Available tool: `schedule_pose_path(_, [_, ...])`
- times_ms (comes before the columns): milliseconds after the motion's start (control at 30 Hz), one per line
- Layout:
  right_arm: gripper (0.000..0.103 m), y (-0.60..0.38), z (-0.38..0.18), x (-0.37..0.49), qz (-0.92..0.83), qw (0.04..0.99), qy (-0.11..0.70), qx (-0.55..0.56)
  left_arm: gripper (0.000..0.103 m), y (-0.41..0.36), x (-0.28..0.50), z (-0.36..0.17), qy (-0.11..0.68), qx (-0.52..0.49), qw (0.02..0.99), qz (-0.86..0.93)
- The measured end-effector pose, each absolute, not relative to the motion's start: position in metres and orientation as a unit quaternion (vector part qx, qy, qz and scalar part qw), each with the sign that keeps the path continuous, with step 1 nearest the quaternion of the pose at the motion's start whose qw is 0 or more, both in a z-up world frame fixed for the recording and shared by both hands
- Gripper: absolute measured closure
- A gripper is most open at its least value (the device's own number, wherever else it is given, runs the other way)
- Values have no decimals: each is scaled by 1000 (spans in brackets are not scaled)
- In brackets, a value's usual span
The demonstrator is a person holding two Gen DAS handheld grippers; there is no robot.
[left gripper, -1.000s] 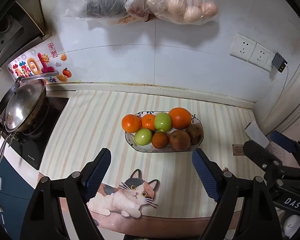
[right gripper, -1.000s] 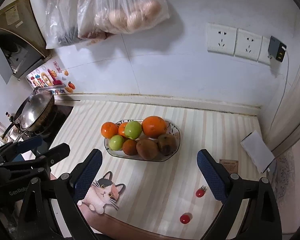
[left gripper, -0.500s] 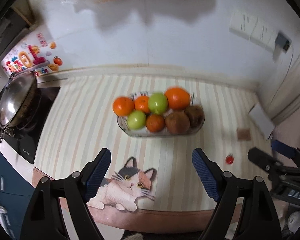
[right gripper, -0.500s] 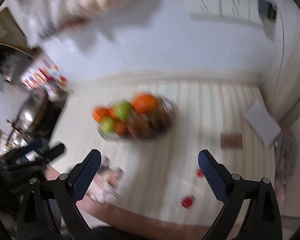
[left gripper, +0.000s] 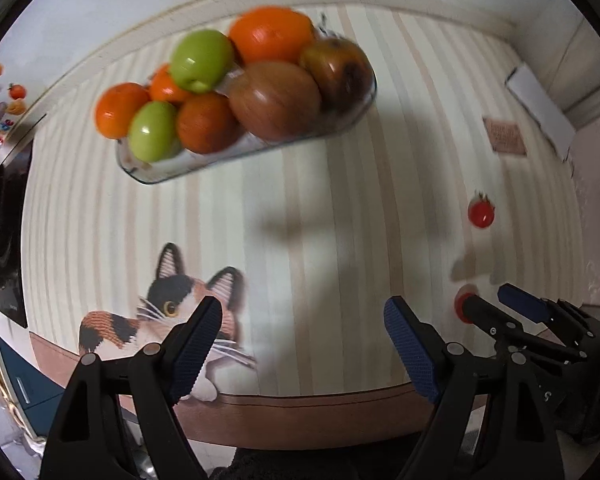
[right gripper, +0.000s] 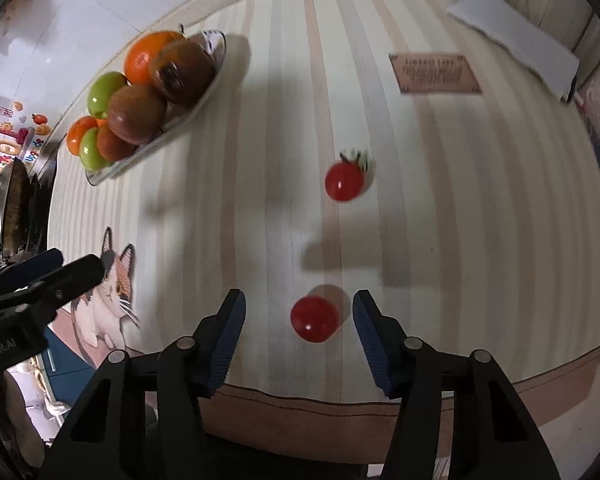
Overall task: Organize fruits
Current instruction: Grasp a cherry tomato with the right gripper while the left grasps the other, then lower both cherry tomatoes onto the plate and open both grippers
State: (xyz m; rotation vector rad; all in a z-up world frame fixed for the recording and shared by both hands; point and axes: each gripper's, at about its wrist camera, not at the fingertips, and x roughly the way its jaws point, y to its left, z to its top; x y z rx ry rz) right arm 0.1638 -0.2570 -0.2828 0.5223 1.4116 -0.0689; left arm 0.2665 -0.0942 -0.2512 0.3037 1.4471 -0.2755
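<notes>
On striped countertop mat [right gripper: 420,240], all positions referenced to glass fruit dish [left gripper: 204,164].

- Glass fruit dish: near back wall, already heaped. Contents: large orange [left gripper: 272,34], two smaller oranges, two green apples [left gripper: 202,60], brown kiwi-like fruits [left gripper: 276,98], one darker reddish fruit. Judged as the done share of the sorting.
- Stemmed cherry tomato [right gripper: 345,181]: loose on mat, well apart from dish, toward front right. Not yet collected.
- Stemless cherry tomato [right gripper: 314,319]: loose on mat, farther from dish again, close to front edge. Not yet collected; judged the item in hand.
- Right gripper [right gripper: 298,322]: tilted steeply down, fingers [right gripper: 230,328] standing to either side of stemless cherry tomato, jaws closing. Gap visible on both sides of the fruit; pads not pressing yet. Fruit roughly centred between the pads, slightly nearer the right-hand one, resting on mat.
- Left gripper [left gripper: 304,332]: pointed down over bare mat, between dish and front edge, above printed cat [left gripper: 168,312]. Fingers wide apart, nothing between them.
- Brown label card [right gripper: 436,73] and white paper [right gripper: 516,44]: beyond the tomatoes, far side from dish. Not fruit.

Remaining, as judged: both tomatoes to dish; neither lifted so far.
</notes>
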Motion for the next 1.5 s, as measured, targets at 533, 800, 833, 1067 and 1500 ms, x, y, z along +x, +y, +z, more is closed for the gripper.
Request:
schedule_pose_path(533, [71,-308,-277,154,-85,743,612,258,20,-168,279,-261,666,124,706,-207])
schedule_pose_path(800, [71,-368,-281,141,-149,736,596,283,38,-245,282,-287,657,165,680,-281])
schedule_pose_path(833, [71,-375,-281,138,-155,735,594,287,38,-249,281,-291,657,170,678,-283])
schedule_pose_path(1067, [71,-396,-276,134,-173,733,587,298,63,-273,280,-314,666,194,657,-296])
schedule_pose_path(1500, [71,-392,-271,134,-175,737,584,292,80,-292,278,-323,655,197,662,-305])
